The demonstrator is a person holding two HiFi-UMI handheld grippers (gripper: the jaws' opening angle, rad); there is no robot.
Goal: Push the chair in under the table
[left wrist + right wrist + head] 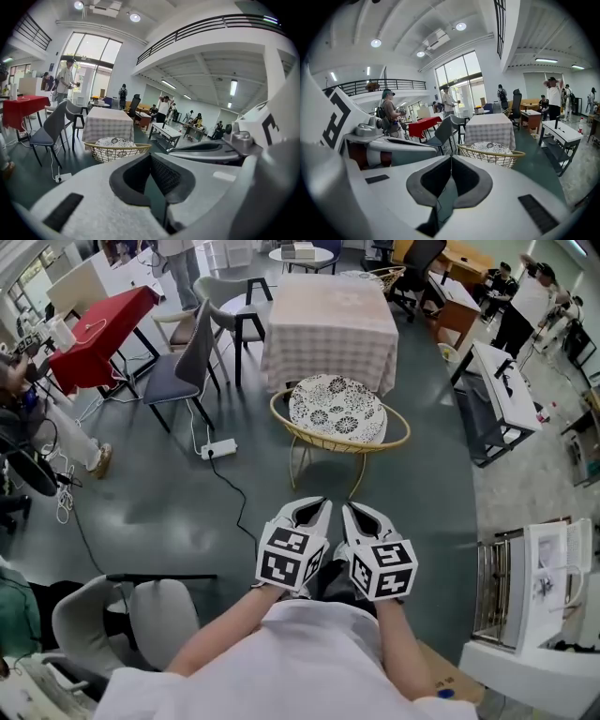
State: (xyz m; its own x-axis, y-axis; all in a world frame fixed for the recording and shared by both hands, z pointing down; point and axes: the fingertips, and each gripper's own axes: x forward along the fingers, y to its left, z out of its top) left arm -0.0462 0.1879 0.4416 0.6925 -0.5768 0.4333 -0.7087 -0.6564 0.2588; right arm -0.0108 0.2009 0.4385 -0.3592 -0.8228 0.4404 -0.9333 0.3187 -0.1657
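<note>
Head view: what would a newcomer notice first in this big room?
Dead centre stands a round gold wire basket chair with a black-and-white flowered cushion, just short of a square table under a pale checked cloth. Below it, side by side, the white left gripper and right gripper point at the chair, jaws closed on nothing. A red-clothed table glows at upper left.

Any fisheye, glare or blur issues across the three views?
Head view: evenly lit, mild barrel bend at the edges, wicker chair crisp. Left gripper view: heavy fisheye, black corners, windows washed out. Right gripper view: same fisheye and dark corners, ceiling lamps clip to white.
</note>
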